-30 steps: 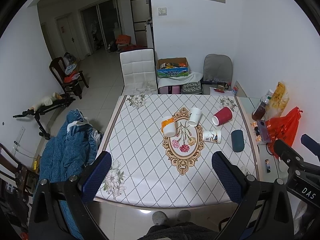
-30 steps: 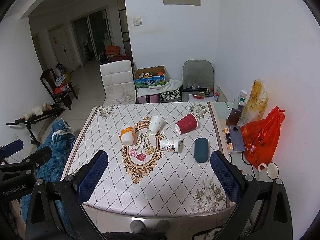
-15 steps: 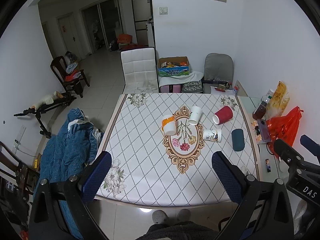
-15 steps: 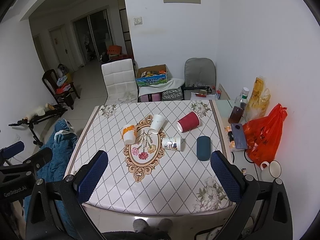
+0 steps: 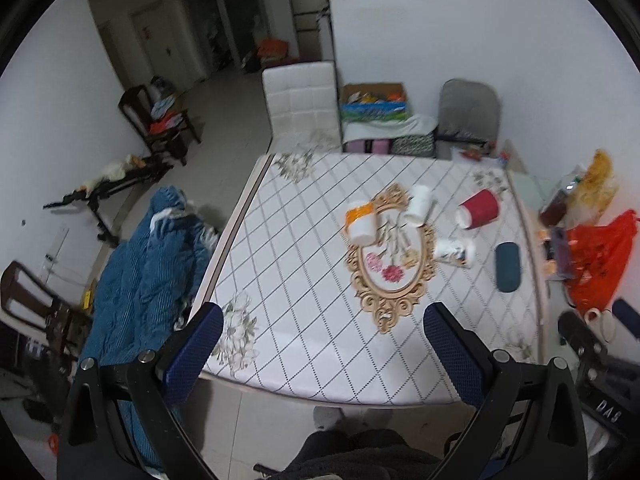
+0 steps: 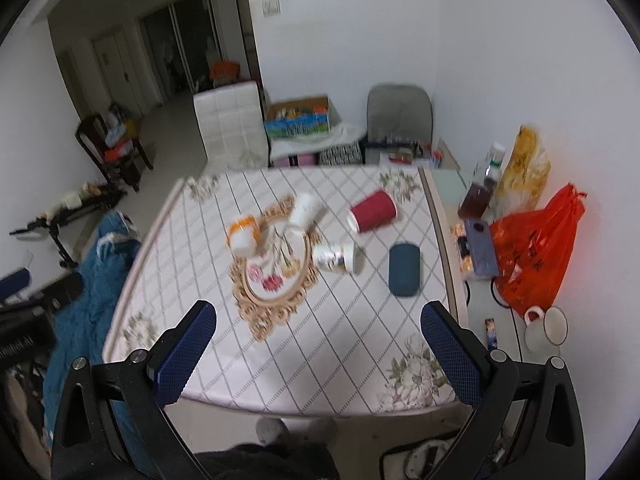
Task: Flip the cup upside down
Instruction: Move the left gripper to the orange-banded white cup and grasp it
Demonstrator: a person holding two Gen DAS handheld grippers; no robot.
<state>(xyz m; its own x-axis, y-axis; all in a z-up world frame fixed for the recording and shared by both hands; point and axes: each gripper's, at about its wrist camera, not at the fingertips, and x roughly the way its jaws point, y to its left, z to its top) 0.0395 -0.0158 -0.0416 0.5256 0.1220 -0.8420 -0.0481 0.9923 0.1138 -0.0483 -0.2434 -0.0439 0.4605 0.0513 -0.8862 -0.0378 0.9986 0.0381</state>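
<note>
Both grippers wide open, holding nothing: left gripper point(image 5: 323, 332), right gripper point(image 6: 318, 330). Four cups on their sides well ahead of jaws; red cup point(image 6: 373, 211) ahead-right.

White letters "DAS" can be read on the black body of the right gripper point(image 5: 608, 414), seen tilted in the left wrist view.

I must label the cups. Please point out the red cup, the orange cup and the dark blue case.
red cup point(image 6: 374, 210): right wrist view, on its side wall.
orange cup point(image 6: 242, 234): right wrist view, on its body.
dark blue case point(image 6: 404, 270): right wrist view, on its top.
</note>
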